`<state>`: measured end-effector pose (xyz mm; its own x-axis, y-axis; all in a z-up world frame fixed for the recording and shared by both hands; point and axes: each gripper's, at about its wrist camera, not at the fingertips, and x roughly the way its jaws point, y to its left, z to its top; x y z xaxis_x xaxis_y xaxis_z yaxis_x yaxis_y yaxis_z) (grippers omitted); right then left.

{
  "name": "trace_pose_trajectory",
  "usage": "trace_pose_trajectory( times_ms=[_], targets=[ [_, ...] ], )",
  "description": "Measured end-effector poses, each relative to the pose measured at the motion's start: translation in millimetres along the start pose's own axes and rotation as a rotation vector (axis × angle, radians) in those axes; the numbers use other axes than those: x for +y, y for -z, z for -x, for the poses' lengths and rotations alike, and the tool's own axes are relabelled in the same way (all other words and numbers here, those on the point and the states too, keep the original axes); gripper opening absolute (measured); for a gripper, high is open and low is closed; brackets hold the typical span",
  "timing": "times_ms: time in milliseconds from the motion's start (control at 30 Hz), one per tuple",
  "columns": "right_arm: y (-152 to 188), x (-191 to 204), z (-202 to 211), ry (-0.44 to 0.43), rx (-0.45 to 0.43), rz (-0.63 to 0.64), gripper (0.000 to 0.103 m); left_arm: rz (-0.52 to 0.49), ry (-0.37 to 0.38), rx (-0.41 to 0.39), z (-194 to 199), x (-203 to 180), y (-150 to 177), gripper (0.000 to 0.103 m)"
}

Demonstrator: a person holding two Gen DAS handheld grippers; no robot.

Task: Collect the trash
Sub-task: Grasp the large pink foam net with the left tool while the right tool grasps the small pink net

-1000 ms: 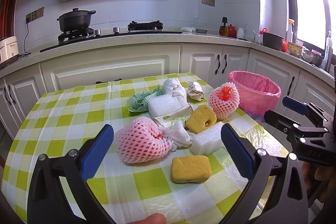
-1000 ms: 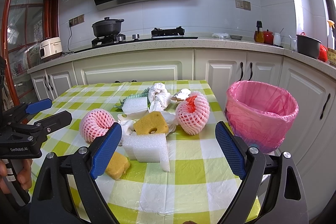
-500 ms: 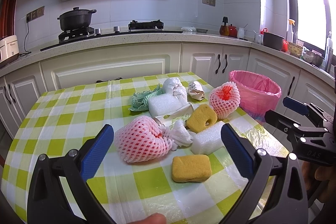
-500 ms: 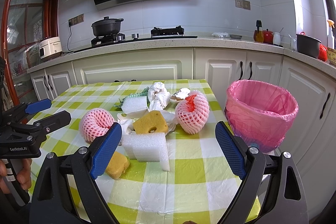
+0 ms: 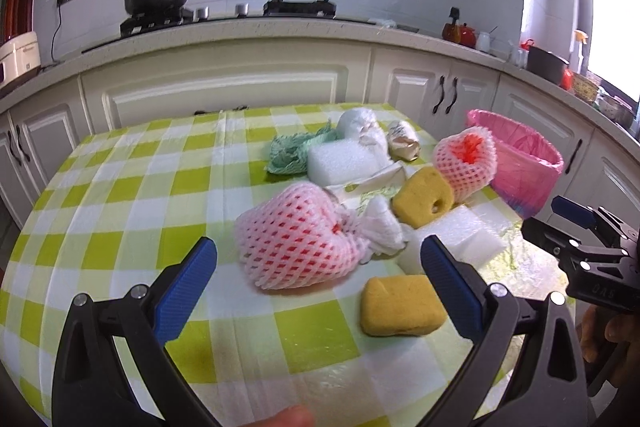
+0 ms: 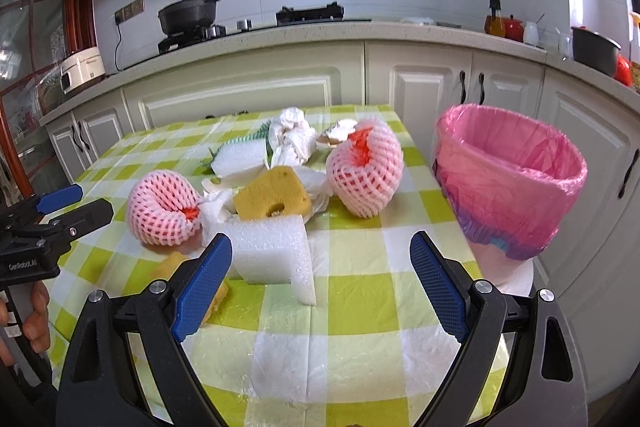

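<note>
Trash: mesh foam nets point(image 5: 298, 235), porous yellow sponges point(image 5: 402, 305), white foam block point(image 6: 272, 251) near lined bin point(image 6: 510, 183); left gripper point(image 5: 318, 289) and right gripper point(image 6: 320, 285) spread, empty.

Left hand-held gripper point(image 5: 318, 285): has moved in toward the trash pile; the near pink foam net point(image 5: 300, 237) now sits larger between its wide-apart fingers, close ahead of the tips
Flat yellow sponge point(image 5: 402, 305): now just inside the right fingertip in the left wrist view, where before it lay clear between both
Right hand-held gripper point(image 6: 320, 281): has also advanced; the white foam block point(image 6: 272, 251) now lies close to its left fingertip, and that finger covers part of the flat sponge
Pink-lined bin point(image 6: 510, 187): looms larger at the right of the right wrist view
Trash on the counter point(image 6: 360, 283): none has shifted
</note>
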<state>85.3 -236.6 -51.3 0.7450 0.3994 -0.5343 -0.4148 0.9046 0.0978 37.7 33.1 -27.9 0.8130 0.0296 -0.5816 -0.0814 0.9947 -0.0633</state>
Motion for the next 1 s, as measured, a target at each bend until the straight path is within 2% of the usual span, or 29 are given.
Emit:
trace_pose_trajectory(
  times_ms=[133, 400, 633, 700, 733, 767, 800, 833, 867, 1000],
  targets=[
    [-6.3, -2.4, -18.8, 0.006, 0.039, -0.005, 0.085, 0.041, -0.002, 0.037, -18.5, 14.9, -5.4, 0.098],
    [-45.4, -23.3, -65.1, 0.090, 0.103, -0.018, 0.085, 0.083, -0.002, 0.136, -55.8, 28.5, -13.7, 0.098],
    [-71.1, -38.0, -96.4, 0.110, 0.119, -0.010, 0.085, 0.139, 0.010, 0.226, -80.0, 37.6, -11.1, 0.098],
    [-72.6, -39.8, -104.0, 0.104, 0.140, -0.003, 0.072, 0.151, 0.020, 0.251, -85.3, 39.0, -10.1, 0.096],
    [-73.3, -40.9, -109.2, 0.095, 0.157, -0.002, 0.058, 0.152, 0.025, 0.260, -87.4, 39.3, -9.5, 0.092],
    [-72.5, -41.0, -112.6, 0.089, 0.168, -0.003, 0.046, 0.154, 0.027, 0.266, -89.0, 39.2, -9.1, 0.084],
    [-71.6, -42.2, -115.3, 0.083, 0.177, -0.007, 0.041, 0.157, 0.034, 0.276, -90.7, 39.2, -8.6, 0.077],
    [-70.6, -43.2, -117.0, 0.078, 0.185, -0.010, 0.031, 0.157, 0.041, 0.283, -91.8, 39.1, -8.3, 0.073],
    [-69.4, -44.0, -116.8, 0.080, 0.184, -0.013, 0.026, 0.154, 0.046, 0.290, -92.8, 39.0, -8.0, 0.063],
    [-67.2, -46.0, -111.2, 0.074, 0.168, -0.023, 0.023, 0.150, 0.047, 0.287, -88.6, 38.3, -8.6, 0.043]
  ],
)
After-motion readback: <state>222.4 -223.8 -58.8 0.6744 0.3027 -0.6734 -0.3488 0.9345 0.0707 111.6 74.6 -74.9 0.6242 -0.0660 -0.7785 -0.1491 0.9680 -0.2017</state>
